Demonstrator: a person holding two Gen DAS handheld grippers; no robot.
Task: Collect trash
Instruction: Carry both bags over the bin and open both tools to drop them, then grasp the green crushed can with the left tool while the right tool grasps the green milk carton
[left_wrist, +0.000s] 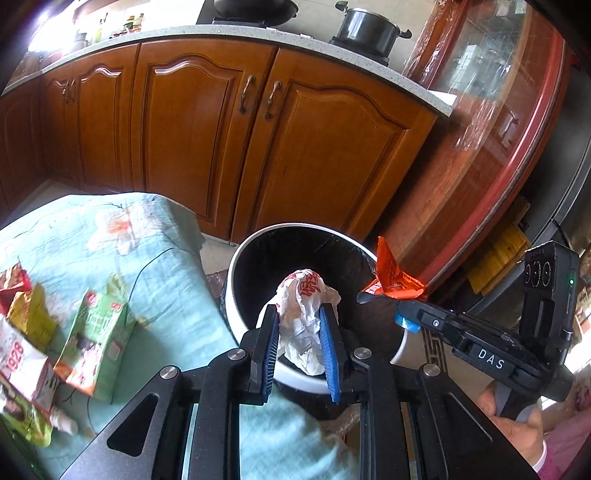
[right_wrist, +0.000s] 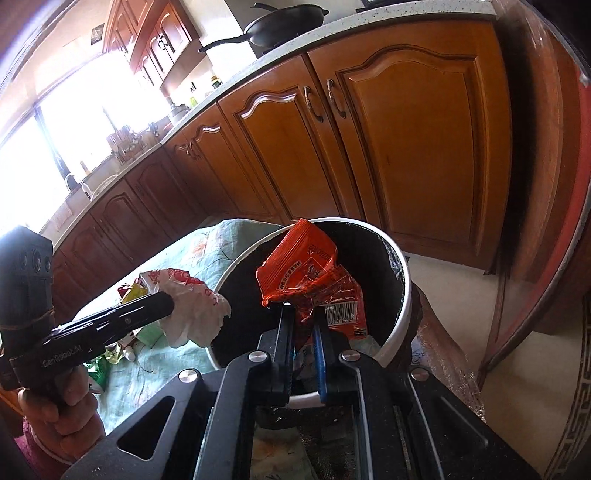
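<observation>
Kitchen: wooden cabinets (left_wrist: 258, 140) under a speckled counter, a pot (left_wrist: 369, 29) and a pan (right_wrist: 284, 26) on the stove, bright window at the far left.

Tabletop (left_wrist: 155, 258) under a pale green floral cloth; more wrappers lie on it, a green packet (left_wrist: 99, 336) among them, well apart from the bin.

Bin (left_wrist: 236, 280): white, black liner, standing just beside the tabletop's edge.

Left gripper (left_wrist: 301, 347): jaws pinching a crumpled white plastic bag (left_wrist: 306, 295) with red print, held over the bin's near rim.

Right gripper (right_wrist: 303, 328): jaws pressed together on a red snack wrapper (right_wrist: 303, 269), held over the bin's mouth.

Handling, as judged: both pieces are very light, soft and crinkly; film is slippery, so a pinch on a bunched fold holds best. Once released, they may cling to the pads or drift, so drop them low inside the liner.
</observation>
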